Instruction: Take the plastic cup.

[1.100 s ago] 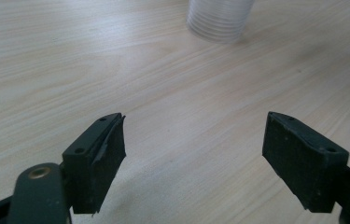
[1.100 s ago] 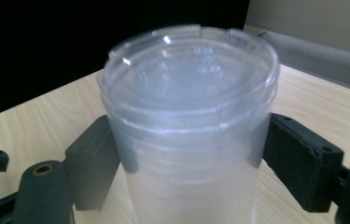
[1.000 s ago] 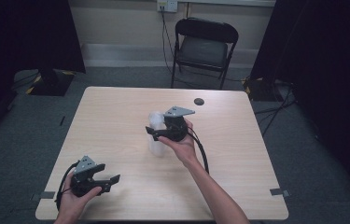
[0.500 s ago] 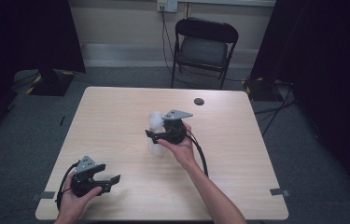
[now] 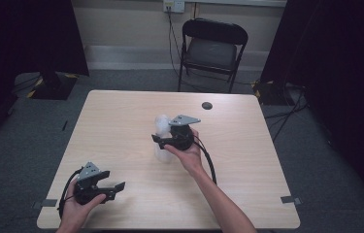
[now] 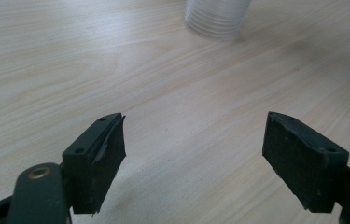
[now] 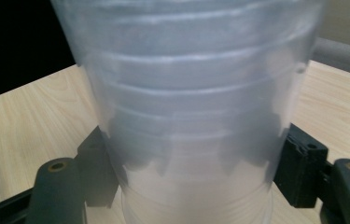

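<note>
High view, from the left: the left tongs (image 5: 116, 186) rest low on the counter (image 5: 121, 121), near the front corner, and wait. Their jaws stand wide apart with nothing between them. I think this hand is kept back so it is out of the way.

Near the middle of the counter stands a stack of cups (image 5: 161, 138). The right tongs (image 5: 156, 140) are at its side. In the right gripper view the black jaws sit on both sides of the cups (image 7: 186, 116) and press the wall, so they are clamped on the stack. The grip is low on the stack, probably to hold it steady.

The cups are clear, thin plastic, round, with ridges. The counter is smooth pale wood. A small dark disc (image 5: 207, 105) lies near the far edge.
</note>
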A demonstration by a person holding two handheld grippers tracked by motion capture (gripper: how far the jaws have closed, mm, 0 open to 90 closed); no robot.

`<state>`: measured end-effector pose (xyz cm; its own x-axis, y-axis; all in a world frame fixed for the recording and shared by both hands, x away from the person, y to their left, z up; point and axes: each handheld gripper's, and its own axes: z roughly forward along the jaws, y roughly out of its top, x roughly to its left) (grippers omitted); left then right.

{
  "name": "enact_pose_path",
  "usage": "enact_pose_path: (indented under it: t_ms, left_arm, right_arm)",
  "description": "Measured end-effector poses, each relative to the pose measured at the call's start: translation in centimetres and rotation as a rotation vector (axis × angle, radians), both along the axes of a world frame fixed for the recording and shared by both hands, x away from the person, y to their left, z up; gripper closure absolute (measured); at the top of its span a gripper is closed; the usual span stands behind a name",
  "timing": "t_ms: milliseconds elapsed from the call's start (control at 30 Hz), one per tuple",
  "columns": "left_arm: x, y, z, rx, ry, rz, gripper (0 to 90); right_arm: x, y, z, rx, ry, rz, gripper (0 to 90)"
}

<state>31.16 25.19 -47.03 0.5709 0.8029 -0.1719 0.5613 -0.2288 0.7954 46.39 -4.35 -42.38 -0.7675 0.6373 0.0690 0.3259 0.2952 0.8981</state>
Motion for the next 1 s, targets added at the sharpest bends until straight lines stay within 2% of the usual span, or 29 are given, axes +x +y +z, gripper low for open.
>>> enact_pose_path:
  t_ms: [533,800,1000]
  left_arm:
    - [0.0,0.0,0.0,-0.002,0.001,0.000,20.9]
    - [0.0,0.0,0.0,-0.008,0.002,0.002,21.0]
    - [0.0,0.1,0.1,-0.007,0.002,0.004,20.9]
  right_arm:
    - [0.1,-0.3,1.1,0.048,-0.023,0.006,29.6]
    - [0.2,-0.1,1.9,0.049,-0.038,0.007,29.8]
    - [0.3,-0.1,2.2,0.068,-0.020,0.011,29.8]
